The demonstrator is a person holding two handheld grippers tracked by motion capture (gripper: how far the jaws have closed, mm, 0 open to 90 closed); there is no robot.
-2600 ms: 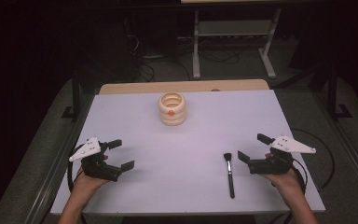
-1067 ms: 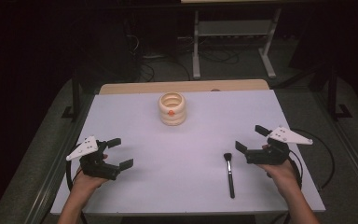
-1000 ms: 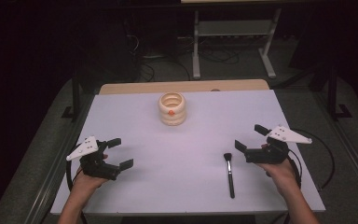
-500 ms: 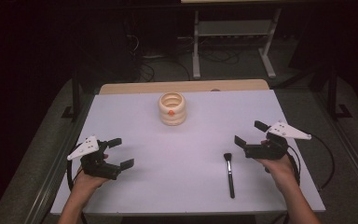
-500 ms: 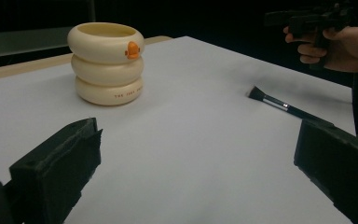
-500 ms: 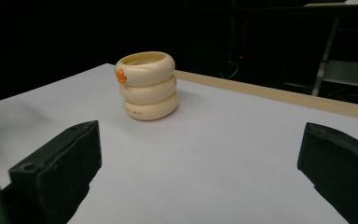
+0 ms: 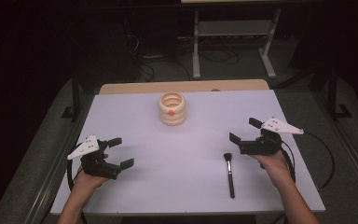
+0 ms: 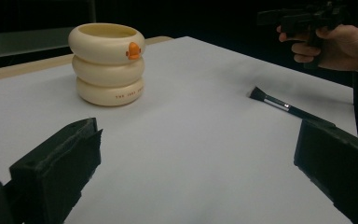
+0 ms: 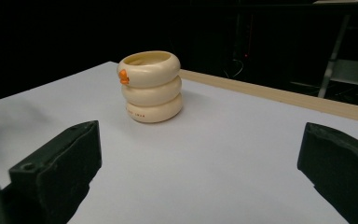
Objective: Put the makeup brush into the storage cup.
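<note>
Now, from above, the makeup brush (image 7: 229, 172) lies just beside the right gripper (image 7: 245, 135), handle pointing back toward the person; the left gripper (image 7: 120, 152) is far off. Both grippers' jaws stand wide apart. From the left gripper, the brush (image 8: 279, 104) lies ahead to its right.

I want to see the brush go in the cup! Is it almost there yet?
Not yet. Nothing looks done: the brush lies flat on the table, apart from the cup, whose inside cannot be seen. In hand: the right gripper hangs open beside the brush head, not touching. The left gripper is open too, holding nothing. Probably left: grabbing the brush and standing it in the cup.
</note>
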